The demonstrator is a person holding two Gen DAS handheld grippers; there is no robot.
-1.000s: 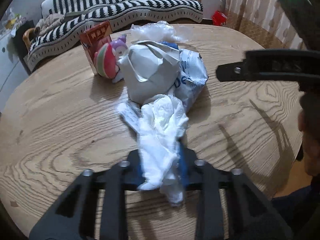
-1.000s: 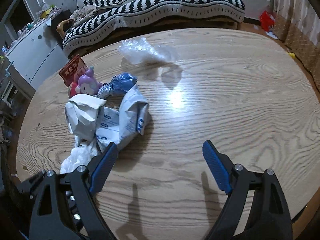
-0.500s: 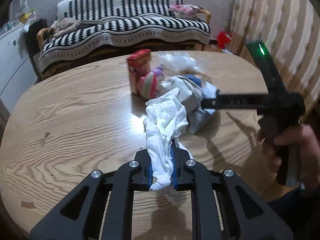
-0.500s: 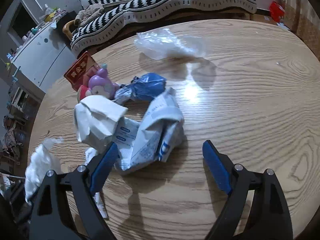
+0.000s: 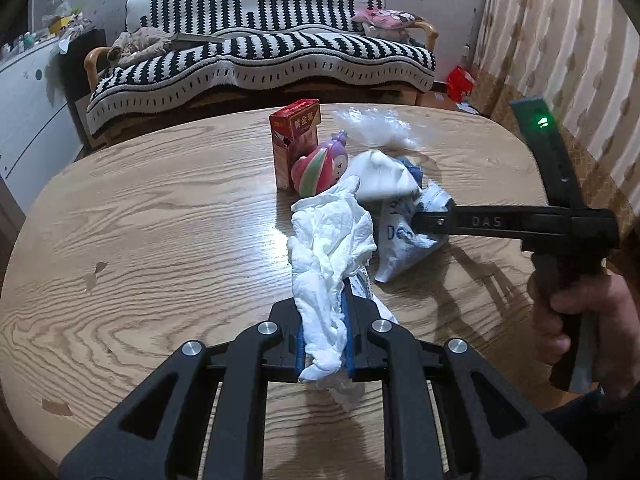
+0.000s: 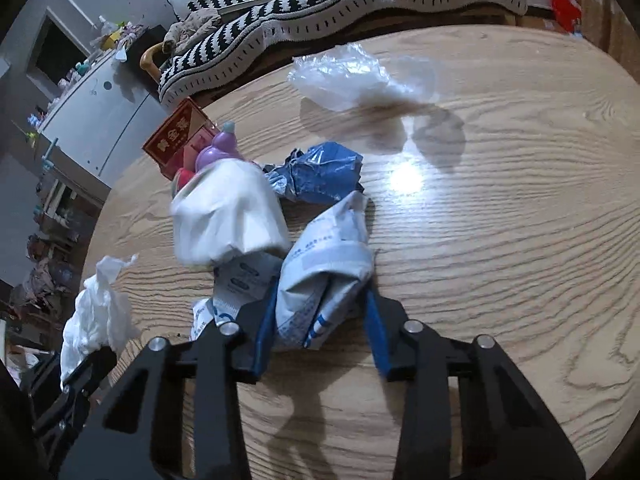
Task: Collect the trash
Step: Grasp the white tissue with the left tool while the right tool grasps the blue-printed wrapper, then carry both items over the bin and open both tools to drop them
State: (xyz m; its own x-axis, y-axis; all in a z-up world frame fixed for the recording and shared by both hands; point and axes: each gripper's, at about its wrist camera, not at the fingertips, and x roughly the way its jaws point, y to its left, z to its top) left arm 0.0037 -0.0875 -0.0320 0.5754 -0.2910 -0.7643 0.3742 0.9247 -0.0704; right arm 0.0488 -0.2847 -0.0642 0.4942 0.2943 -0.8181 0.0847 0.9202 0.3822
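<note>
The left fingers (image 5: pixel 325 334) pinch a white crumpled tissue (image 5: pixel 330 256); the right fingers (image 6: pixel 320 330) have just been closing around the printed white wrapper (image 6: pixel 324 280) lying between them on the table (image 6: pixel 500 220). Grasping step, likely; next, lift it clear of the blue wrapper (image 6: pixel 320 176) beyond.
</note>
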